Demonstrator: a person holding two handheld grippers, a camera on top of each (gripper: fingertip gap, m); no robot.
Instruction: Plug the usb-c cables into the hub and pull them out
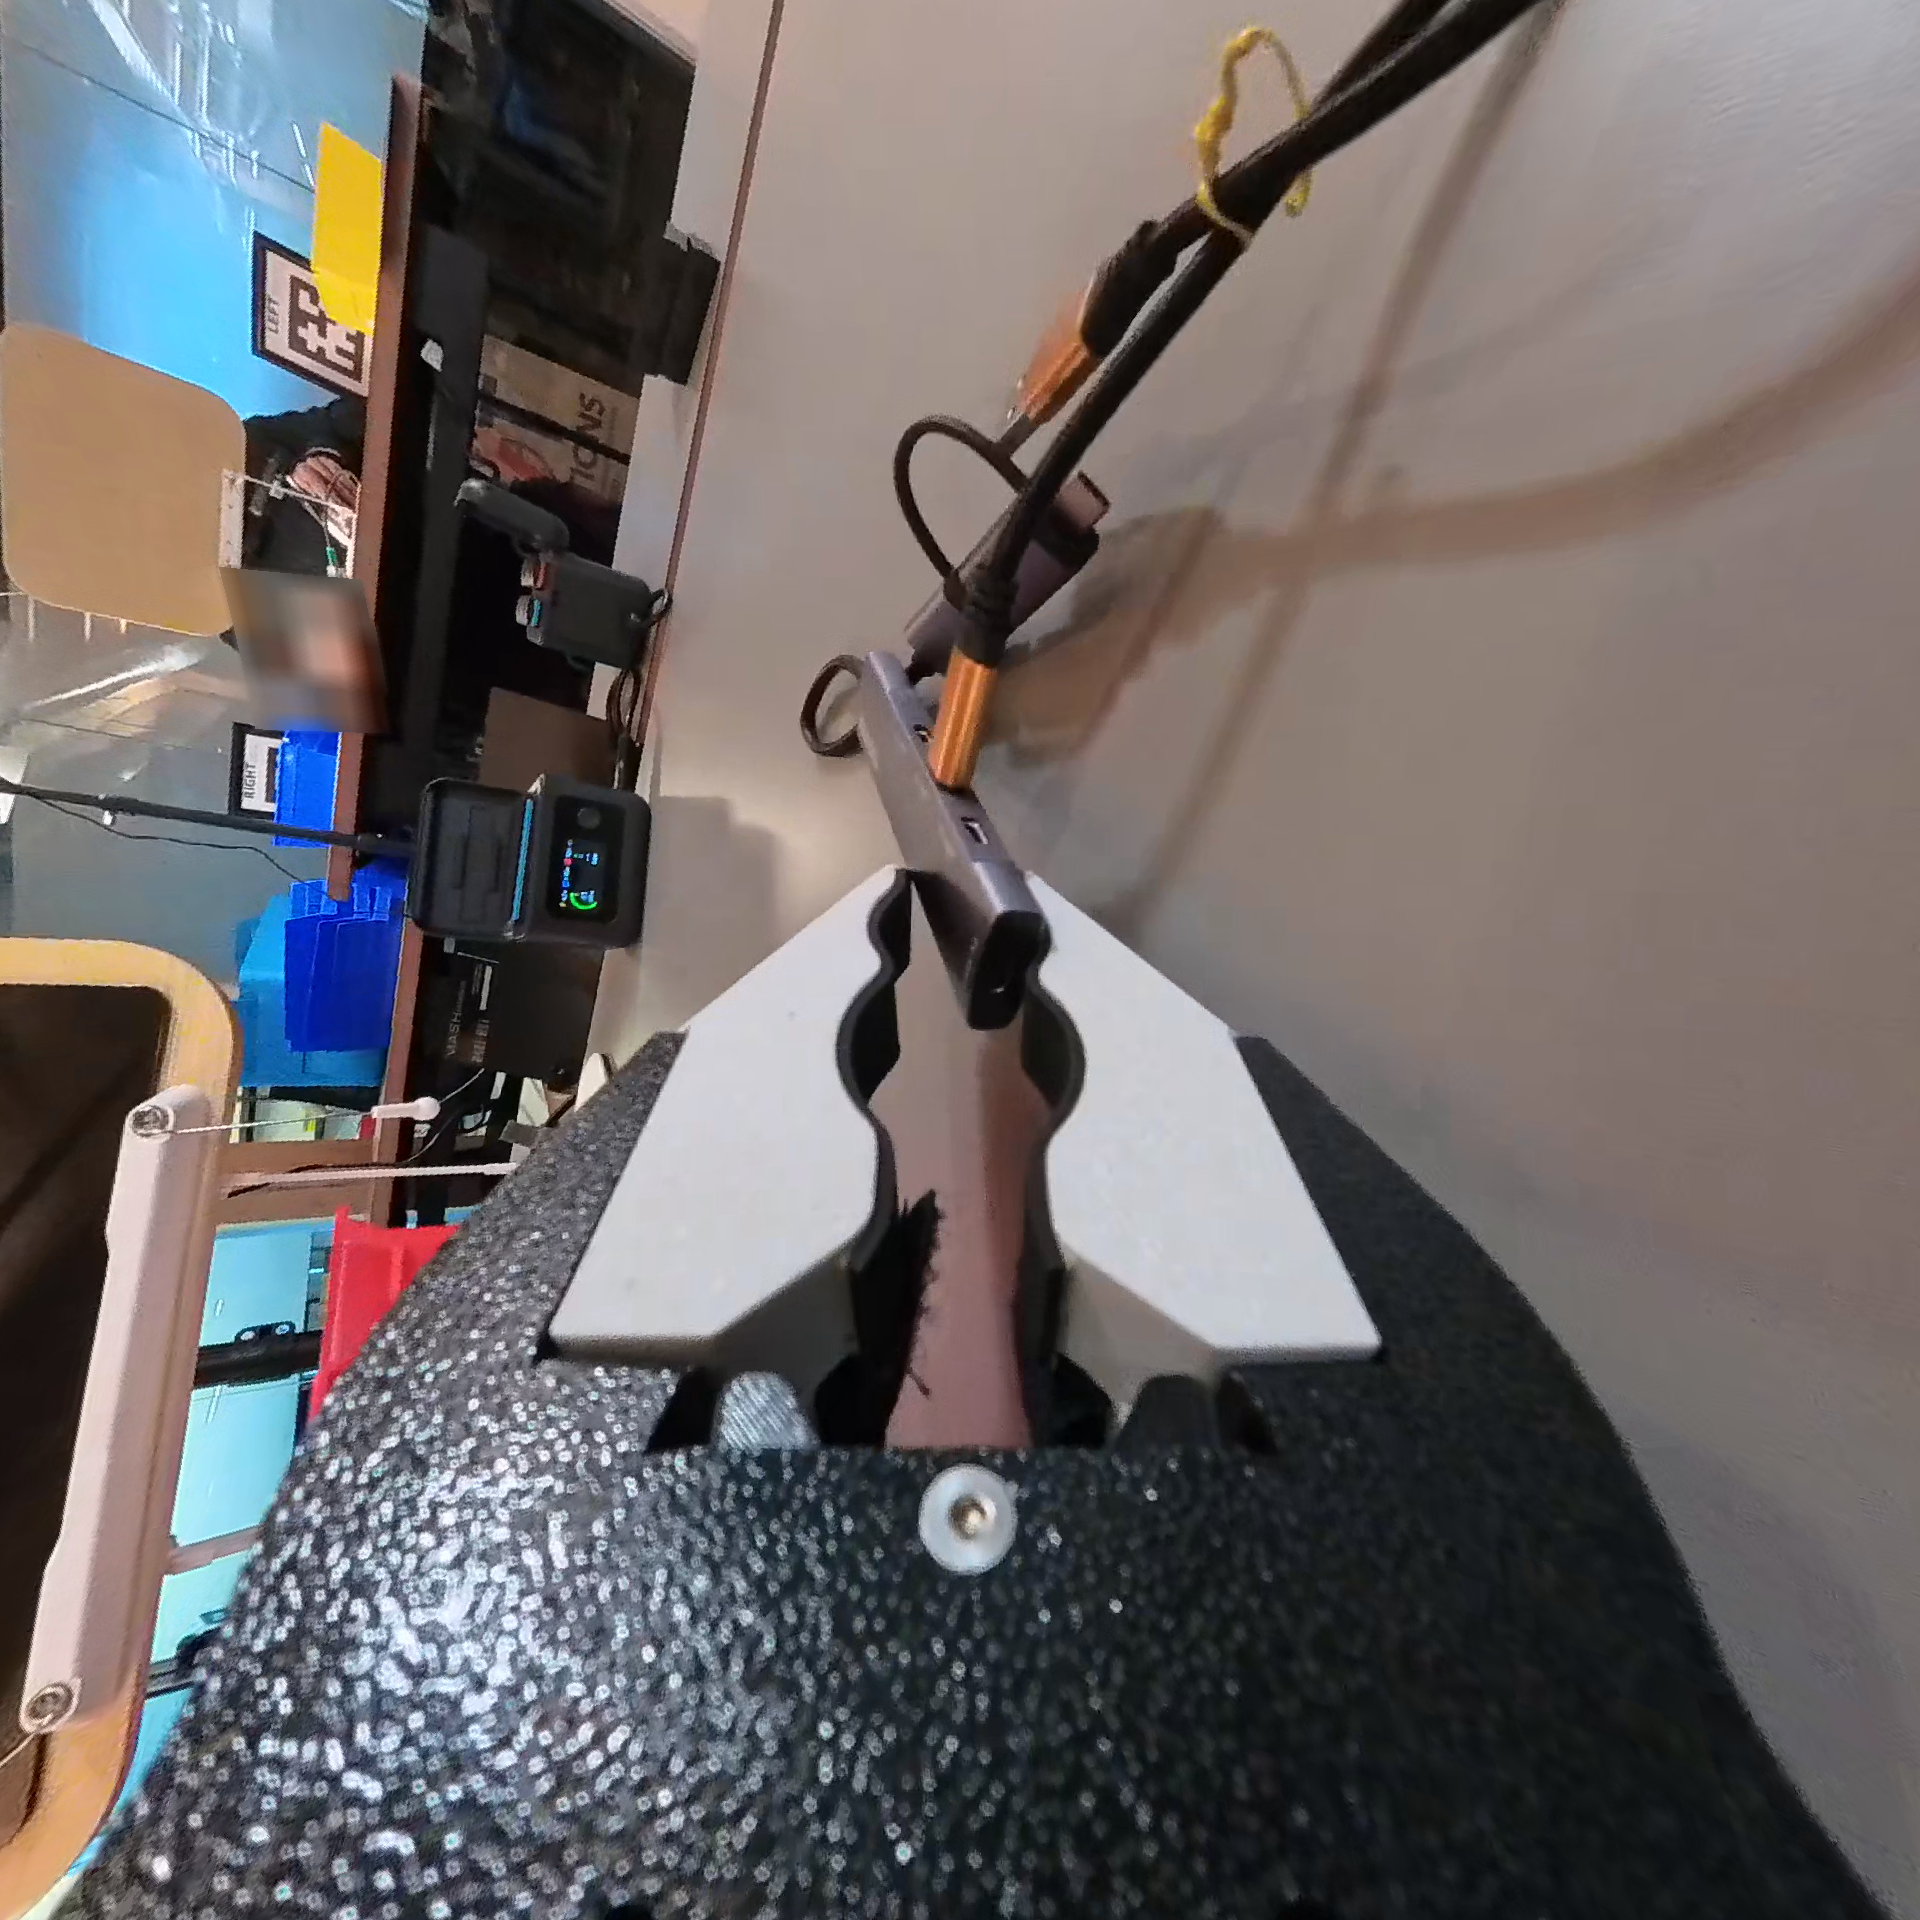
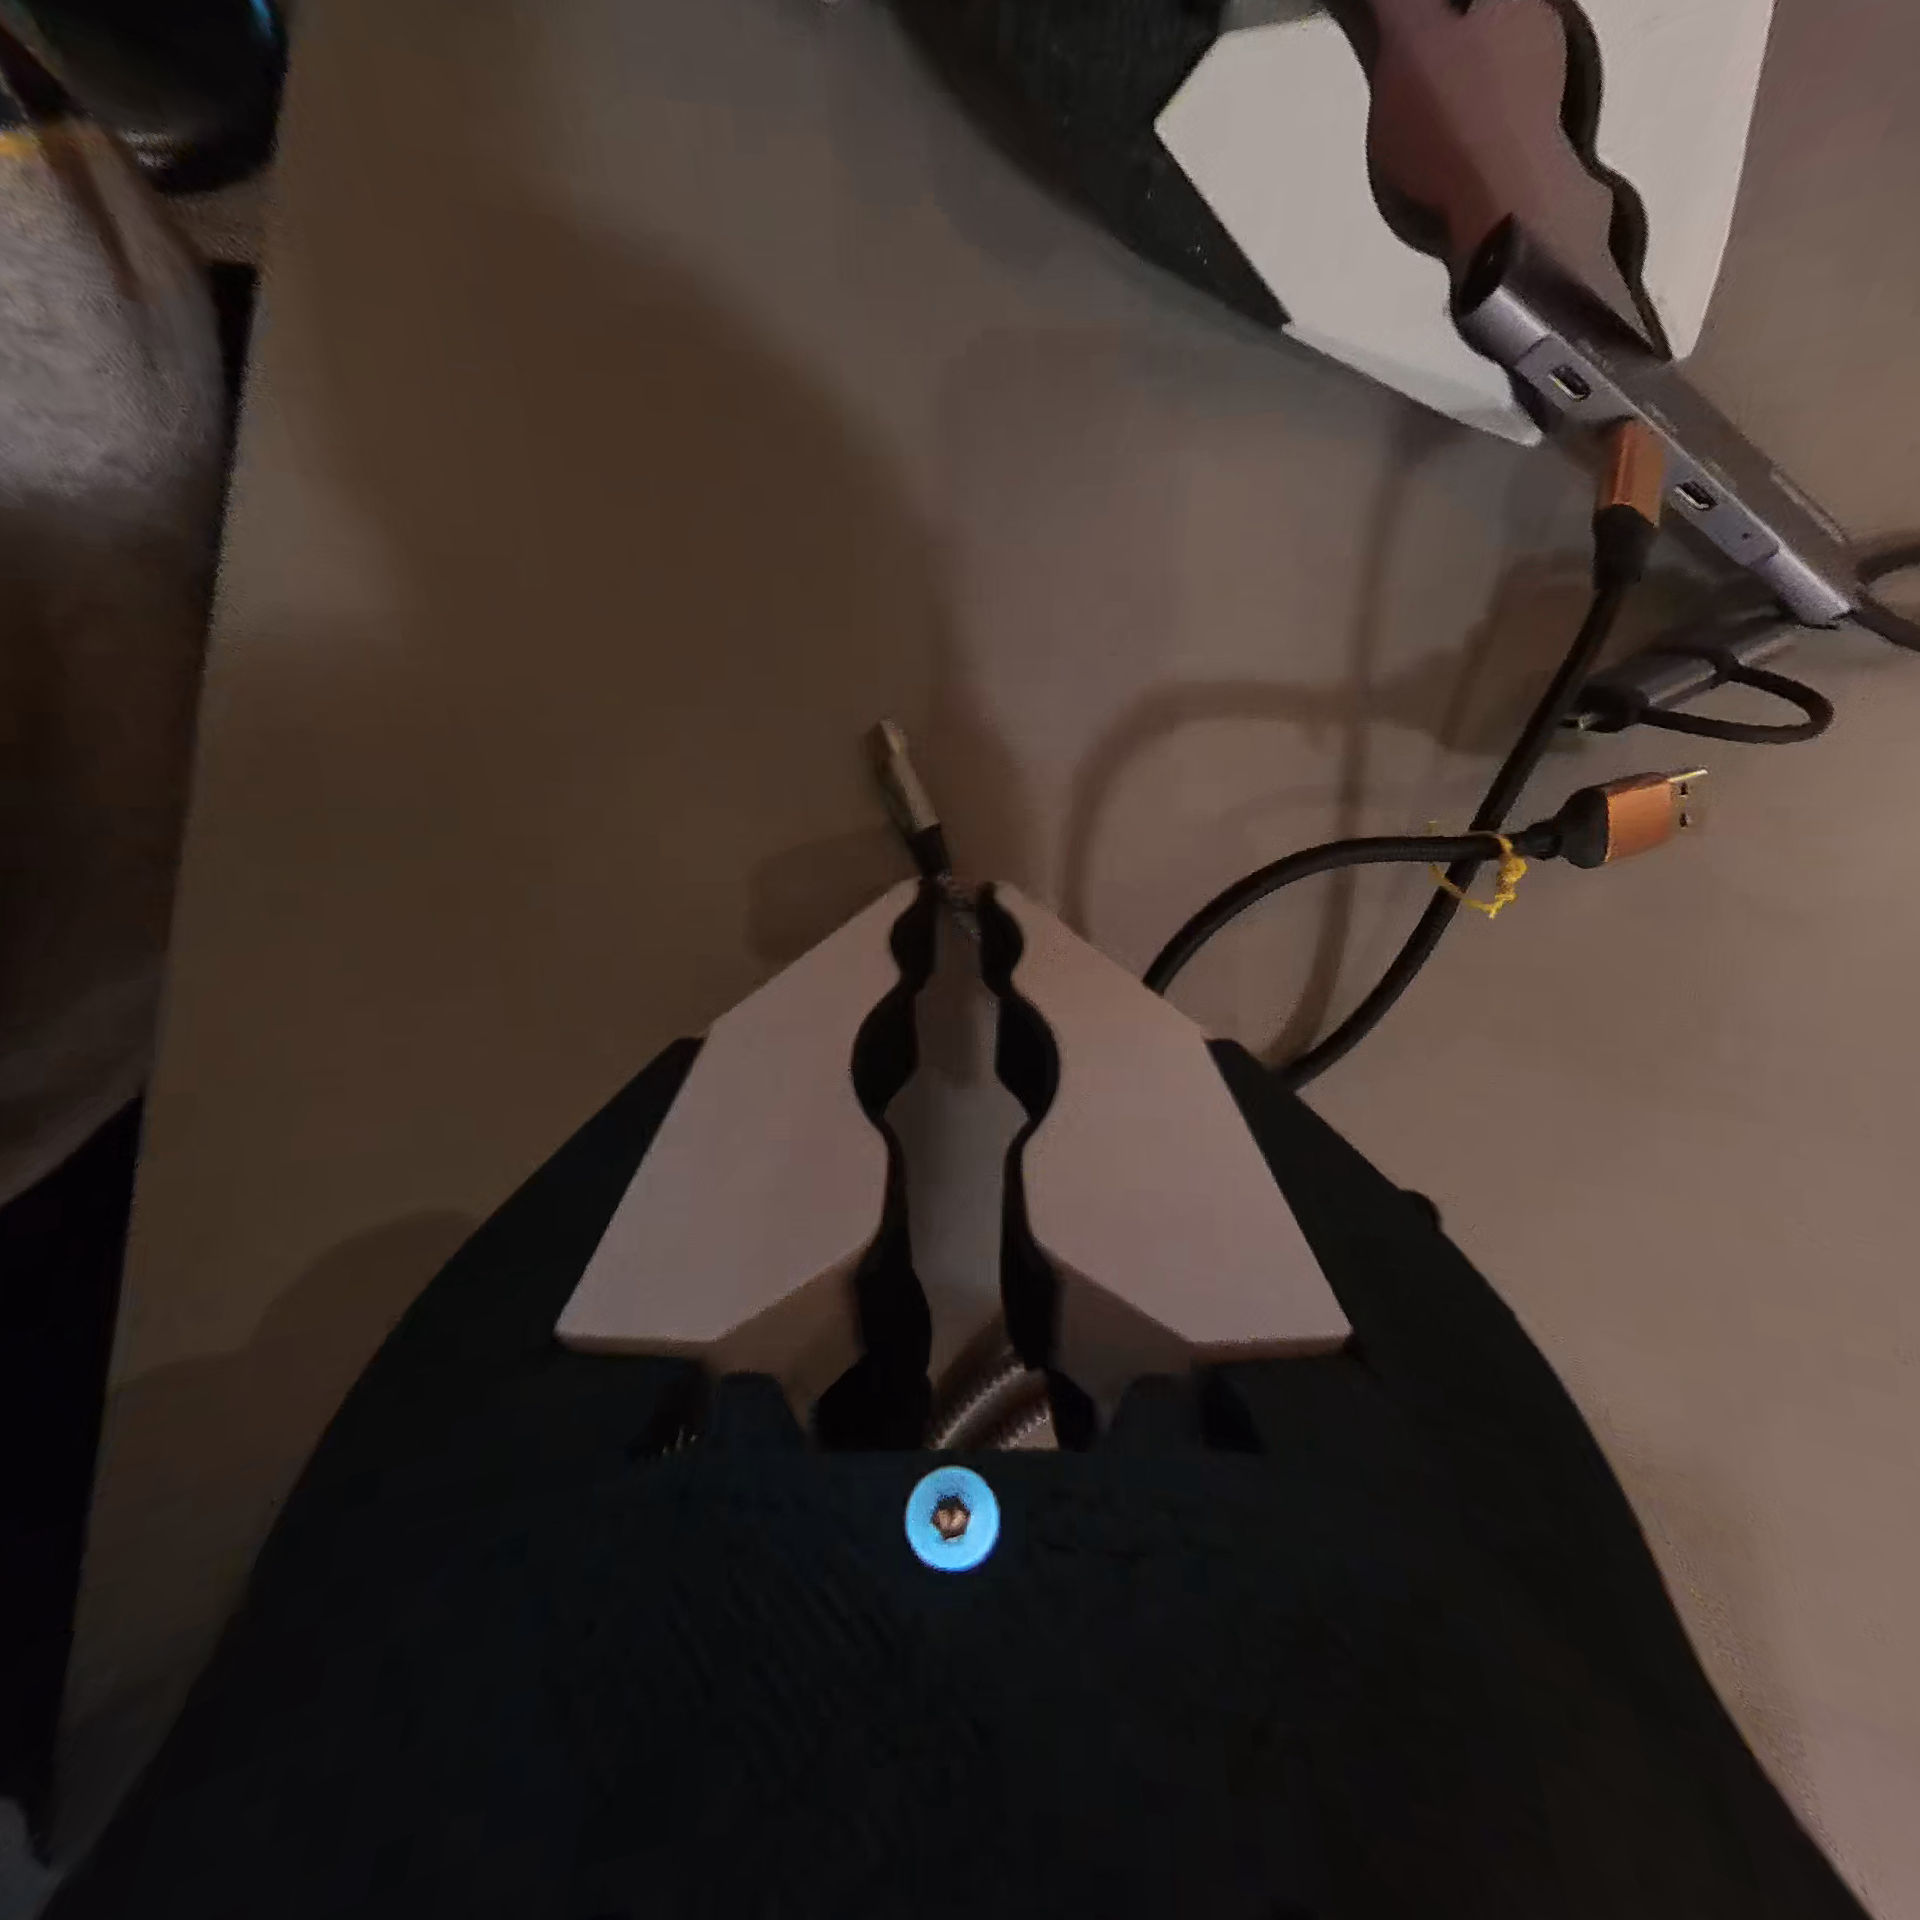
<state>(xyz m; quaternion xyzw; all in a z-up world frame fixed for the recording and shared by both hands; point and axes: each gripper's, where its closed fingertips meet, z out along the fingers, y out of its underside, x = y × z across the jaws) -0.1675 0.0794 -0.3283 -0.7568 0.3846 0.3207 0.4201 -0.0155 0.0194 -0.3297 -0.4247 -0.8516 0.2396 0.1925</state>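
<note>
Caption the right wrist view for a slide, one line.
Right hand-held gripper pinches a silver-tipped cable over the table; left hand-held gripper grips the grey hub.

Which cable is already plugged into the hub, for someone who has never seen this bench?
Start at the beige table and find the grey hub. One orange-sleeved plug sits in its side, between two empty ports. Its twin orange plug lies loose nearby.
</note>
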